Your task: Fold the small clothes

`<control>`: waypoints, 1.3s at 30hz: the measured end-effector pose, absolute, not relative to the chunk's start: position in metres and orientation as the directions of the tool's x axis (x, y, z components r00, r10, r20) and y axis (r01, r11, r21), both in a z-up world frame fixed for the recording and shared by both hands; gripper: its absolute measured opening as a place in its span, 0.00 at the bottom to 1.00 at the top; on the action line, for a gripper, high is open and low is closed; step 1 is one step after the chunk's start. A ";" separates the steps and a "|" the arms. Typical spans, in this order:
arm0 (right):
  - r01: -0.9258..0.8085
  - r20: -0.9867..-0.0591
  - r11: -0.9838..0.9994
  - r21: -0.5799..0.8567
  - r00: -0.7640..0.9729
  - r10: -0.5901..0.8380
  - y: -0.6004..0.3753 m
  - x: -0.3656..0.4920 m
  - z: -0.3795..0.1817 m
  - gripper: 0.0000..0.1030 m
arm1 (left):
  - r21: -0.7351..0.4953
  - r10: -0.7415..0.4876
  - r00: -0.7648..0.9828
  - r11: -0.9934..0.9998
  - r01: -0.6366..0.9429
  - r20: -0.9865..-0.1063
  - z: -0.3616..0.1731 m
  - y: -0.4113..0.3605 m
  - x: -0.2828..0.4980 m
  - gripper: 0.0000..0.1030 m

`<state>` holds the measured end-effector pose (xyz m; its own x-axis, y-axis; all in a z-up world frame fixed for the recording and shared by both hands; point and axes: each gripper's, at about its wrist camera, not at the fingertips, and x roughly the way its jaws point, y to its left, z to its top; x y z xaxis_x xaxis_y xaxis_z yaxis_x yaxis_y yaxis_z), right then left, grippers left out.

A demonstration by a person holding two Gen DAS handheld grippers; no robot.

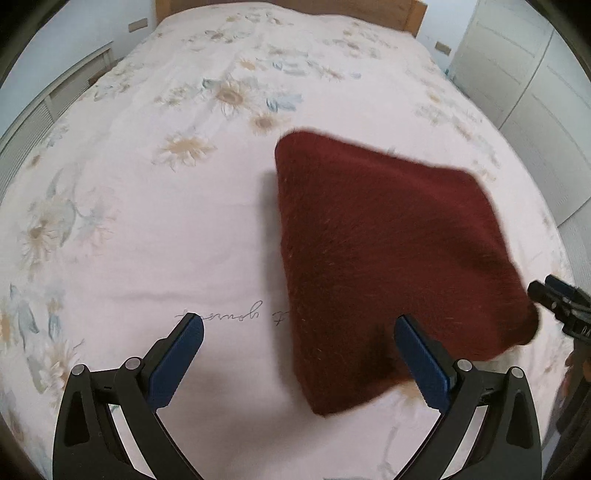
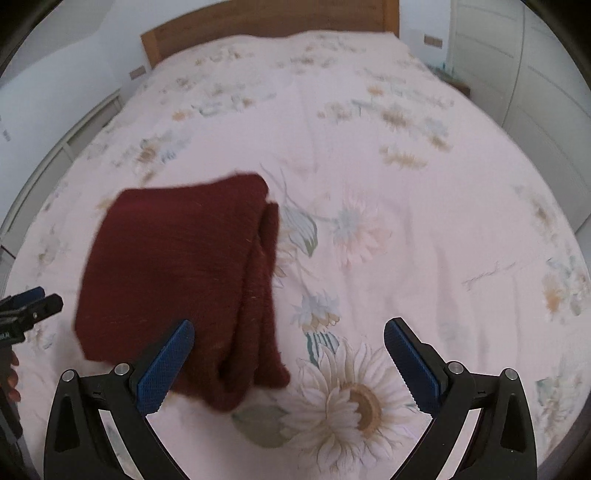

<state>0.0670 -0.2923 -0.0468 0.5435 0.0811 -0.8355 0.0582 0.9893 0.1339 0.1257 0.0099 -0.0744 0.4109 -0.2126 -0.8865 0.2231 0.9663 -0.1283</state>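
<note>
A dark red fuzzy knitted garment (image 1: pixel 388 251) lies folded into a thick rectangle on the bed; in the right wrist view (image 2: pixel 177 266) its stacked folded edges face right. My left gripper (image 1: pixel 299 328) is open and empty, its right finger (image 1: pixel 421 362) over the garment's near left part. My right gripper (image 2: pixel 288 332) is open and empty, its left finger (image 2: pixel 166 365) over the garment's near right corner. The right gripper's tips also show at the left wrist view's right edge (image 1: pixel 554 299), beside the garment. The left gripper's tips show at the right wrist view's left edge (image 2: pixel 29 306).
The bed has a pale pink sheet with a sunflower print (image 2: pixel 354 398). A wooden headboard (image 2: pixel 266 22) stands at the far end. White wardrobe doors (image 1: pixel 535 85) stand to the right, and a white radiator or cabinet (image 1: pixel 44 107) to the left.
</note>
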 end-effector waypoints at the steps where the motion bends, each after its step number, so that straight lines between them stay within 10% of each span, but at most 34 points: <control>1: 0.057 -0.832 0.990 0.131 0.549 0.079 -0.292 0.062 -0.038 1.00 | -0.132 -0.217 0.417 0.966 0.223 -0.883 -0.068 0.011 0.123 0.99; 13: 0.076 -0.796 0.994 0.073 0.606 0.012 -0.289 -0.010 0.031 1.00 | -0.017 -0.111 0.528 0.984 0.179 -0.842 0.014 0.016 0.056 0.99; 39: 0.124 -0.798 0.992 0.026 0.600 -0.054 -0.299 -0.054 0.040 1.00 | 0.052 -0.055 0.518 0.980 0.191 -0.854 0.002 0.016 0.017 0.99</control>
